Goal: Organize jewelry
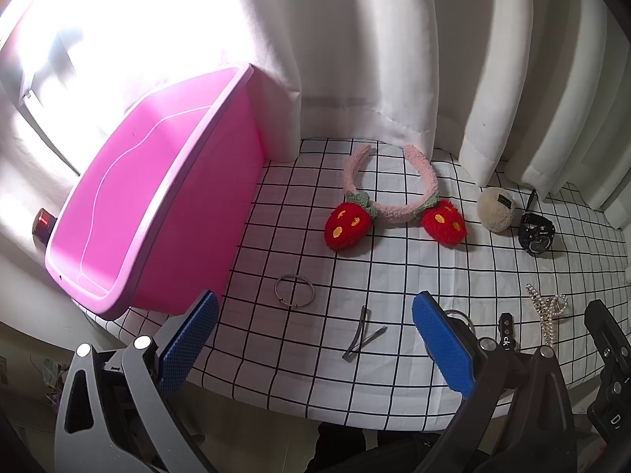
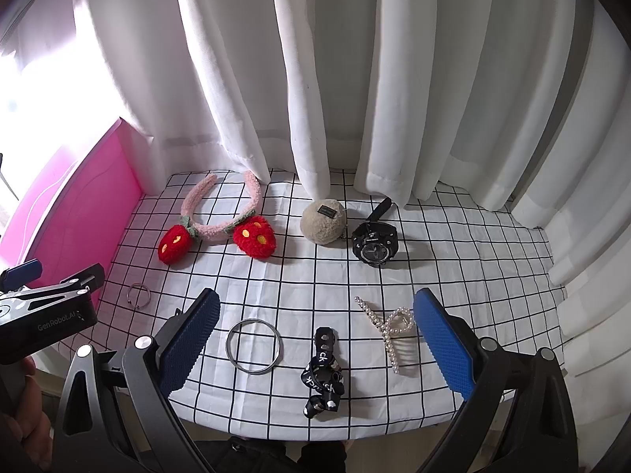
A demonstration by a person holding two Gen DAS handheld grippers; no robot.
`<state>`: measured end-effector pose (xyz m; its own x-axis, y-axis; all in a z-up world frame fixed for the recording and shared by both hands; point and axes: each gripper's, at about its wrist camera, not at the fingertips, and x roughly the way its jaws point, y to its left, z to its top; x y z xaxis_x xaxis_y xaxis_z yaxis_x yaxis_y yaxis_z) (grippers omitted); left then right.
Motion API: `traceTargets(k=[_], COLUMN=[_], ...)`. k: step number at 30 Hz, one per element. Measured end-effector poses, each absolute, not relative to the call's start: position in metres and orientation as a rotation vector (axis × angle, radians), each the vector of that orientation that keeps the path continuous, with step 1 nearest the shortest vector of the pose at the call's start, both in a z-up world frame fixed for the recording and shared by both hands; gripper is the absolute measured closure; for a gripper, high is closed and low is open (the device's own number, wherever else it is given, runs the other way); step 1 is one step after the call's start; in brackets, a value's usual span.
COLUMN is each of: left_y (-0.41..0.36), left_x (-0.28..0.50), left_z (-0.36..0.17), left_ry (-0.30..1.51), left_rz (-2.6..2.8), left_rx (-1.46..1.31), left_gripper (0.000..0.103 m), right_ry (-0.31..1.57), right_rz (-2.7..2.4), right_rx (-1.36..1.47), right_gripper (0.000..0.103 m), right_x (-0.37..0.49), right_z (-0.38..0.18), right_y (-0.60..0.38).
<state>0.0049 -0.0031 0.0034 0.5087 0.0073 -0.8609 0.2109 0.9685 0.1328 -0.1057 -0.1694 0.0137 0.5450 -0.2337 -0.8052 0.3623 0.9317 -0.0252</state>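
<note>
Both tongs, left [image 1: 315,339] and right [image 2: 317,339], hang fully open and empty over the cloth [image 2: 453,260], so when you lift the bangle [image 2: 254,346] toward the bin [image 1: 157,197], its thin flat ring may slip from the pads.
</note>
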Motion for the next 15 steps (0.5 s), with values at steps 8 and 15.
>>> traceTargets(k=[8, 15], left_y=[-0.0021, -0.0031], left_x=[0.0083, 0.0053], left_z=[0.0071, 0.0062], left_ry=[1.030, 1.026], left_rz=[-0.124, -0.123], left_rx=[0.233, 0.234], left_gripper=[0.006, 0.006], right_ry=[0.924, 0.921], right_rz=[-0.357, -0.357], right_rx=[0.153, 0.153], right_gripper=[0.009, 0.009], right_x=[-0.1094, -0.1103], right_z=[0.0192, 0.0205], right_y=[-0.1688, -0.1691])
